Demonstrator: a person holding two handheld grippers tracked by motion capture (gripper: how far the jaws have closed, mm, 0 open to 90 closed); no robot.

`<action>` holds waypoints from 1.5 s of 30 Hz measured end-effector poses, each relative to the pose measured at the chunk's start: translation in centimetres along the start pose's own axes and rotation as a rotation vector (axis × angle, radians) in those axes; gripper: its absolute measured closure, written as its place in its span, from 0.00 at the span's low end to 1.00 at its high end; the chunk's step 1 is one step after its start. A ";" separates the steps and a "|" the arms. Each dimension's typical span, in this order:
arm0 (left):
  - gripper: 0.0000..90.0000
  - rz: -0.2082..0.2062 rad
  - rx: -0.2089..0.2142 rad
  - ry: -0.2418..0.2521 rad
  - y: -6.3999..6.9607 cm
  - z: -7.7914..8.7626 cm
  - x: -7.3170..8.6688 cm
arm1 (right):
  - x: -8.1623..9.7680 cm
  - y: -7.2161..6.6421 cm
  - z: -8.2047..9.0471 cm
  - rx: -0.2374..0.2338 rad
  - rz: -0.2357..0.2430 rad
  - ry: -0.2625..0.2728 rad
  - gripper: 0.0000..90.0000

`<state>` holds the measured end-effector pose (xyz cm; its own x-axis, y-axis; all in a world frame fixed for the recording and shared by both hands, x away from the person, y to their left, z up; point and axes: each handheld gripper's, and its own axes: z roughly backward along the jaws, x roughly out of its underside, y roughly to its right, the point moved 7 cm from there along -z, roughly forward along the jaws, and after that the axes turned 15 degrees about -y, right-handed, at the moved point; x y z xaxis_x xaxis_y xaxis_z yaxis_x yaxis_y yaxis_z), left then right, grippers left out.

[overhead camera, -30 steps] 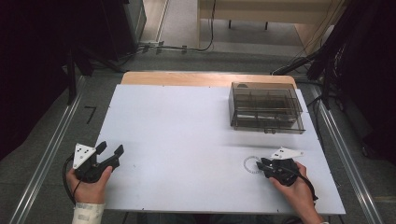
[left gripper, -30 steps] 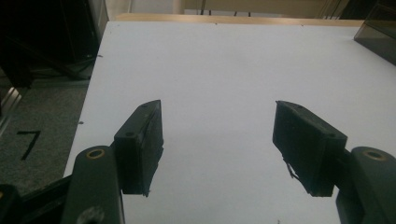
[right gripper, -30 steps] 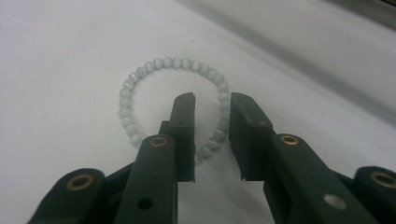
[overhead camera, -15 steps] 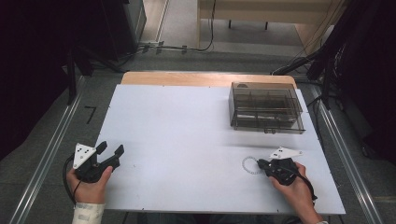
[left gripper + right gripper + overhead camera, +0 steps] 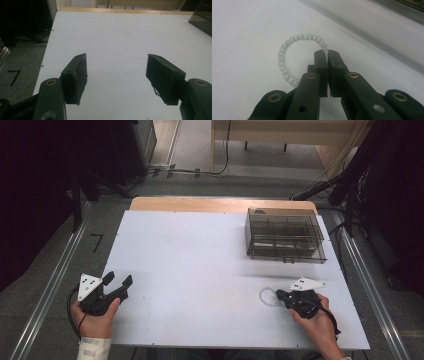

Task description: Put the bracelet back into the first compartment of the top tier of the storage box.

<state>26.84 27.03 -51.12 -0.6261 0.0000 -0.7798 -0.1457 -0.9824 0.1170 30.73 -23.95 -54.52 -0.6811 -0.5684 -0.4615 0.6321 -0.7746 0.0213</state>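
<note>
1. The bead bracelet (image 5: 294, 58) lies flat on the white table (image 5: 200, 250), near the smoked box (image 5: 285, 236); the right gripper (image 5: 327, 53), jaws just closed, pinches its rim.
2. The right gripper view shows single beads; the high view shows the left gripper (image 5: 119, 281), jaws apart, well away from the box.

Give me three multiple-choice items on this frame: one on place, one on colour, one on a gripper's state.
1. Where does the bead bracelet lie?
A. on the white table, beside the right gripper
B. inside the clear box
C. beside the left gripper

2. What colour are the beads?
A. red
B. pale whitish
C. black

3. How do the right gripper's jaws stand?
A. wide open
B. closed on the bracelet's rim
C. closed on the box

Key: 1 A, the high view shows it beside that hand; 2 B, the right gripper view shows pale beads; 3 B, the jaws meet at the ring's edge.
</note>
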 end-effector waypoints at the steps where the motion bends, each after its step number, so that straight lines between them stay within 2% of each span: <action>1: 0.38 -0.001 0.000 0.000 0.0 0.0 0.0 | 0.0 0.0 0.1 0.000 -0.003 0.000 0.94; 22: 0.38 0.000 0.001 0.001 0.0 0.0 0.0 | -0.9 -0.1 2.7 -0.012 -0.015 0.110 0.94; 45: 0.38 -0.002 0.000 -0.007 0.0 -0.2 0.1 | -1.9 -0.2 4.6 -0.006 -0.018 0.171 0.95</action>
<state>26.96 26.97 -51.28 -0.6307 0.0035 -0.7760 -0.1475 -0.9823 0.1154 30.24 -23.98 -49.55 -0.6199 -0.4986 -0.6059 0.6228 -0.7823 0.0066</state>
